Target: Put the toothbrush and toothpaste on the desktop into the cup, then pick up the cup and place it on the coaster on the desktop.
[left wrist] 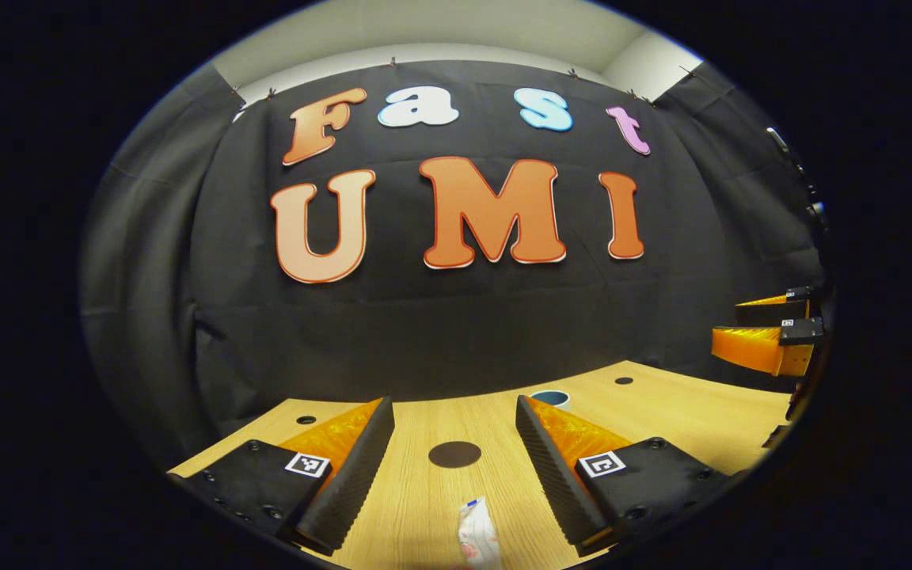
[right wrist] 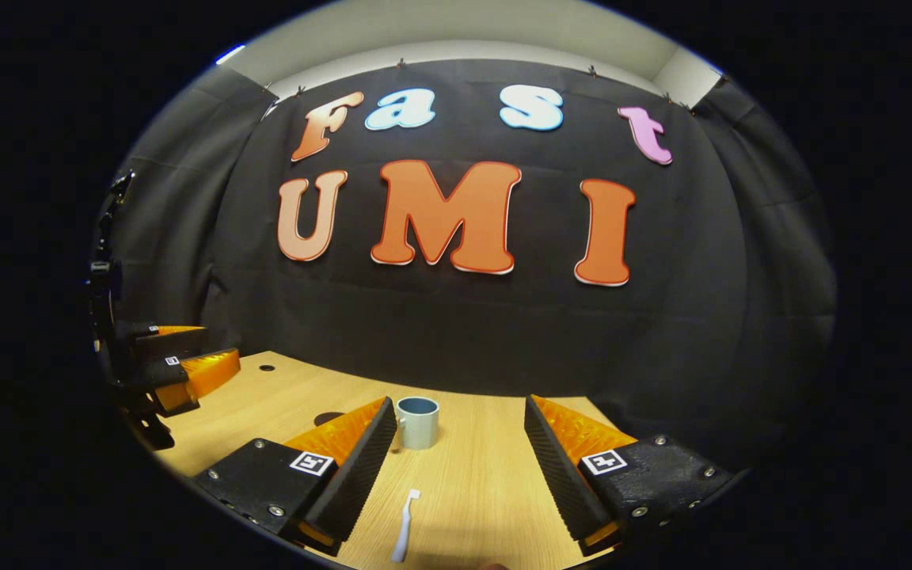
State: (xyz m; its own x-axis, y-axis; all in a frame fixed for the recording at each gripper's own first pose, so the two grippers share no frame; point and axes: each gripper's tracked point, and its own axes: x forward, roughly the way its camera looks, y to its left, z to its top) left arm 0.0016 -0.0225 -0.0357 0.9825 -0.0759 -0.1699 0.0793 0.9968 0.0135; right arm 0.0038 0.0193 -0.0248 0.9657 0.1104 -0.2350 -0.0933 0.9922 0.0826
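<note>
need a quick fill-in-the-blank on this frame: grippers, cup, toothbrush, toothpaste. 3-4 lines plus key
1. In the left gripper view, the toothpaste lies on the desktop between the left gripper's ___ jaws.
2. In the right gripper view, the cup stands ___ on the desktop.
3. The white ___ lies flat before the right gripper.
4. The round dark ___ lies beyond the toothpaste.

Missing words: open; upright; toothbrush; coaster

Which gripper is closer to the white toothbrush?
Right. The toothbrush lies on the desk just ahead of the open right gripper, between its fingers. The left gripper hovers farther off, to the side, over the toothpaste.
</note>
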